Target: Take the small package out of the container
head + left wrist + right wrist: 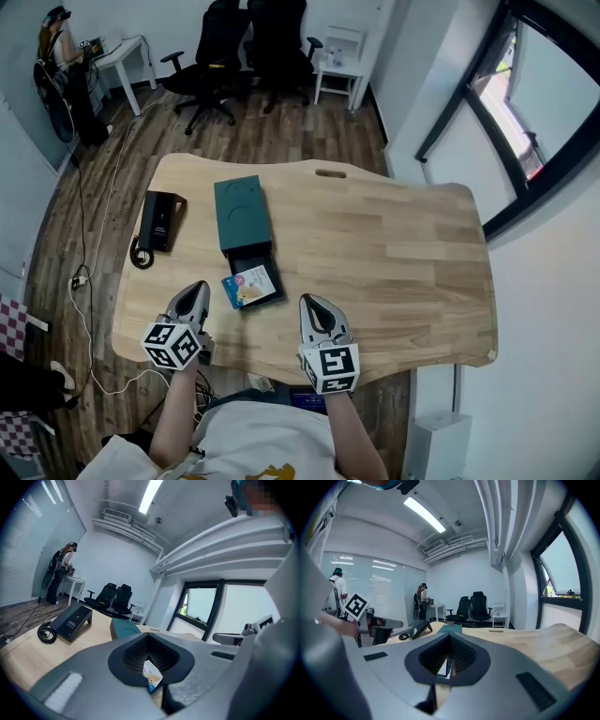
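A teal box [242,214] lies on the wooden table [394,244] with its black inner tray [249,254] drawn out toward me. The small blue-and-white package [251,285] rests flat on that tray. My left gripper [194,298] hovers just left of the package with its jaws together and nothing between them. My right gripper [315,307] sits to the package's right near the table's front edge, its jaws also together and empty. In the left gripper view the package [152,675] shows past the closed jaws, with the teal box [124,628] behind it.
A black desk phone [159,223] with a coiled cord lies at the table's left. Black office chairs [246,47] and a white side table [339,58] stand beyond the far edge. Persons stand in the background of the gripper views.
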A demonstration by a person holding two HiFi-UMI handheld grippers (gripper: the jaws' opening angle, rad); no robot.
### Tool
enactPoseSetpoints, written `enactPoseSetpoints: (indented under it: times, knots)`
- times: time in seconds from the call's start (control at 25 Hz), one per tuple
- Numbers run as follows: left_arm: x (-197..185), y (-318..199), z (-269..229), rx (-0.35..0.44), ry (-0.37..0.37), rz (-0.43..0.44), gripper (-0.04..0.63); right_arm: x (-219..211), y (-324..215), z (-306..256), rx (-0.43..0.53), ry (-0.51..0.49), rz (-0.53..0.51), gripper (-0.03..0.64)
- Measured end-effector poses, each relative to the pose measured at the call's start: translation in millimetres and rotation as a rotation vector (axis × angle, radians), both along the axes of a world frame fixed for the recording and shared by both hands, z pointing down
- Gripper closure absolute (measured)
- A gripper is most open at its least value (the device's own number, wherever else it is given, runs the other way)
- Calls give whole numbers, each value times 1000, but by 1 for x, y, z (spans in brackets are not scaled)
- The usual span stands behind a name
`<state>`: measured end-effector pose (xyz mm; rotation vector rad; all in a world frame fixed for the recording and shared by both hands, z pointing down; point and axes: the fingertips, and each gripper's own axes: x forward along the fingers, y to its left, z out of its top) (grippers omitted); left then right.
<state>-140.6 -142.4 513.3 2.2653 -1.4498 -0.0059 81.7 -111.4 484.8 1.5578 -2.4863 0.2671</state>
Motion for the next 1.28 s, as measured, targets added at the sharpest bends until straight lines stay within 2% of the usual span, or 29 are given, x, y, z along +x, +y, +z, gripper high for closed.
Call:
enactPoseSetpoints:
  times: [0.12, 0.36, 0.52, 0.76, 0.96, 1.16, 1.28]
  knots:
    - [-2, -17, 5, -8, -19, -25, 598, -4, -16, 7, -19, -32, -17, 614]
    - [-4, -35, 9, -23, -28, -29, 598, -19, -37, 19, -52, -34, -78, 614]
    - [-4, -36, 18, -26, -81, -12, 598, -20, -48, 31, -81, -26, -87, 614]
    - [6, -37, 50, -96, -155, 45, 597, -15, -56, 52, -122, -17, -75, 614]
    - [15, -25, 72, -177, -134, 92, 597, -14, -56, 72, -166, -19, -77, 614]
    - [13, -21, 86, -233, -18, 63, 597, -18, -51, 81, -187, -10, -99, 614]
    - [15, -19, 97, -263, -11, 72, 597, -19, -52, 92, -210, -11, -98, 614]
